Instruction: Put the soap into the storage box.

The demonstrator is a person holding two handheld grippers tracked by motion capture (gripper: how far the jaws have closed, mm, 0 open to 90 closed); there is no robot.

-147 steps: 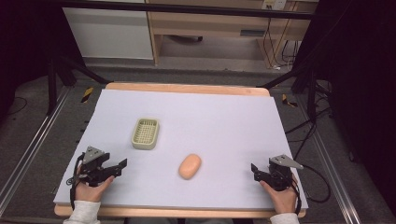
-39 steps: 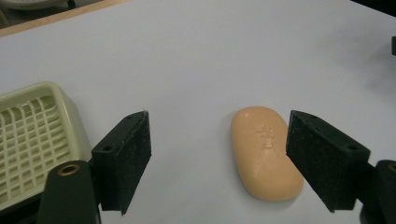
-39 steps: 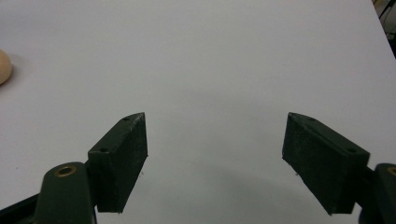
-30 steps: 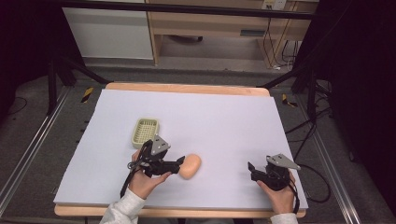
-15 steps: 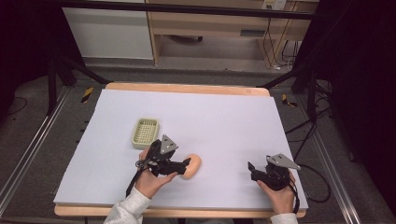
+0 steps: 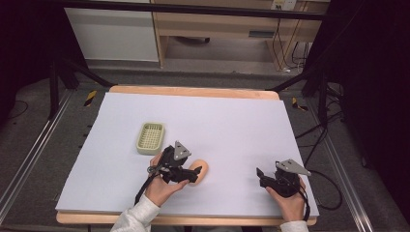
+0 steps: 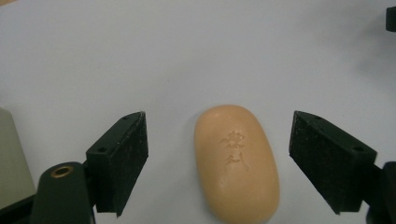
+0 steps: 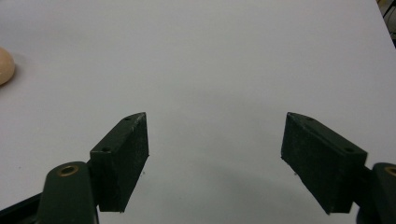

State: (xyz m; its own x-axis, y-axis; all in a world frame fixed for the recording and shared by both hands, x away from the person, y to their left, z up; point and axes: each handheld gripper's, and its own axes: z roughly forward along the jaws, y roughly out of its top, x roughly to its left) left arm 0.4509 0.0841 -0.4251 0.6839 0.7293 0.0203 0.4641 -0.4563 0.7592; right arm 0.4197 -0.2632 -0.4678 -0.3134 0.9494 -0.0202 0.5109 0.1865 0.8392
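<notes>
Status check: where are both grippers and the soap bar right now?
Left gripper open, fingers either side of the soap bar, not touching. Right gripper open over bare table. Soap dish beside the left gripper, nothing blocking.

lab, camera-rig frame, loose cables

green basket — white table

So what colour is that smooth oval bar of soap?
The oval soap bar is peachy orange, with a stamped mark; clearest in the left gripper view.
</notes>
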